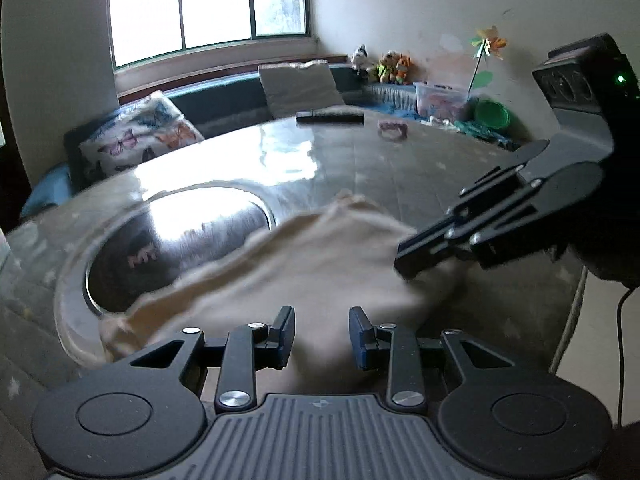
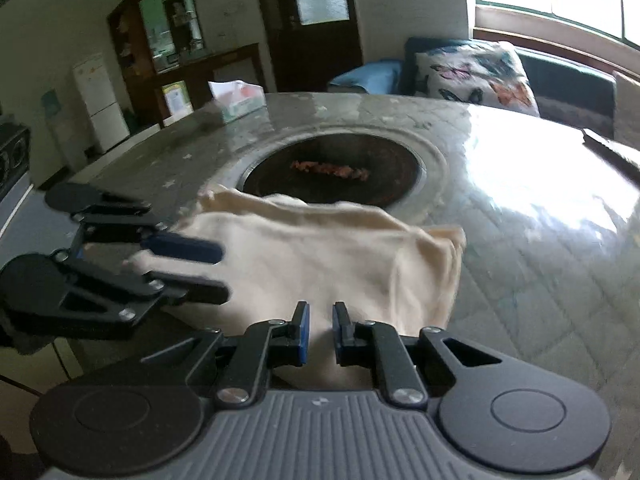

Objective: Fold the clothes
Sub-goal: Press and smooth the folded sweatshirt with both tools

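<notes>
A cream cloth (image 1: 320,264) lies folded on the round table, partly over the rim of the centre well; it also shows in the right wrist view (image 2: 320,256). My left gripper (image 1: 322,330) is open just over the cloth's near edge, with nothing between its fingers. It shows from the side in the right wrist view (image 2: 222,272), its fingers apart over the cloth's left end. My right gripper (image 2: 320,328) is open a little over the cloth's near edge. In the left wrist view it (image 1: 404,260) reaches onto the cloth's right end.
The table (image 2: 520,264) has a shiny round well (image 2: 332,174) in the middle. A remote (image 1: 330,117) and a small pink ring (image 1: 394,129) lie at the far side. A tissue box (image 2: 236,100) stands on the far edge. A sofa with cushions (image 1: 140,140) stands behind.
</notes>
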The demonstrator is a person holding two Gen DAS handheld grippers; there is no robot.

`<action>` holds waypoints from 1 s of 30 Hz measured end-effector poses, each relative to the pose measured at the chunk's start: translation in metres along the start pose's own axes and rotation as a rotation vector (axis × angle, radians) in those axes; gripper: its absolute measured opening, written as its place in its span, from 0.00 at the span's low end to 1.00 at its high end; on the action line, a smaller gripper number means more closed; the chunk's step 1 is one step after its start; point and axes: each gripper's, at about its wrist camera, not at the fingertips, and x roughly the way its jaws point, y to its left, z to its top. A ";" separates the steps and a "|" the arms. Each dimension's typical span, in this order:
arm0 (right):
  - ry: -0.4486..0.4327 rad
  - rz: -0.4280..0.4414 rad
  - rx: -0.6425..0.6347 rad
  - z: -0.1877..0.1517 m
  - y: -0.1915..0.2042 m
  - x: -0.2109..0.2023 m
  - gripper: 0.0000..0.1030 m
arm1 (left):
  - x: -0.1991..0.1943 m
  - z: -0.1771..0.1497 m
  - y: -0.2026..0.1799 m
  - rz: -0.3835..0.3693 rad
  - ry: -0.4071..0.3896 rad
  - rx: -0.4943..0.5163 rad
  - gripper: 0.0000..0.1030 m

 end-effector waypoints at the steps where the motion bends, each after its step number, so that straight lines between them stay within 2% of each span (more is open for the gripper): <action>1: 0.000 -0.007 0.018 -0.004 -0.003 0.000 0.11 | 0.002 -0.004 0.001 -0.002 0.009 -0.012 0.31; 8: -0.048 -0.005 0.073 -0.012 -0.015 -0.012 0.10 | -0.015 -0.012 0.010 0.027 -0.007 -0.073 0.32; 12: -0.039 -0.005 0.101 -0.020 -0.023 -0.009 0.10 | -0.024 -0.022 0.022 0.049 0.006 -0.121 0.33; 16: -0.054 -0.012 0.063 -0.013 -0.013 -0.015 0.11 | -0.042 -0.023 0.026 0.095 -0.008 -0.133 0.32; 18: -0.060 0.016 0.018 -0.008 -0.001 -0.017 0.11 | -0.050 -0.025 0.032 0.112 -0.018 -0.148 0.32; 21: -0.054 0.049 -0.028 -0.004 0.013 -0.012 0.11 | -0.050 -0.033 0.041 0.138 0.008 -0.181 0.32; 27: 0.009 0.075 -0.095 -0.006 0.033 0.015 0.11 | -0.051 -0.040 0.052 0.150 0.031 -0.225 0.33; 30: -0.001 0.074 -0.114 -0.002 0.035 0.011 0.11 | -0.051 -0.036 0.056 0.157 0.022 -0.234 0.33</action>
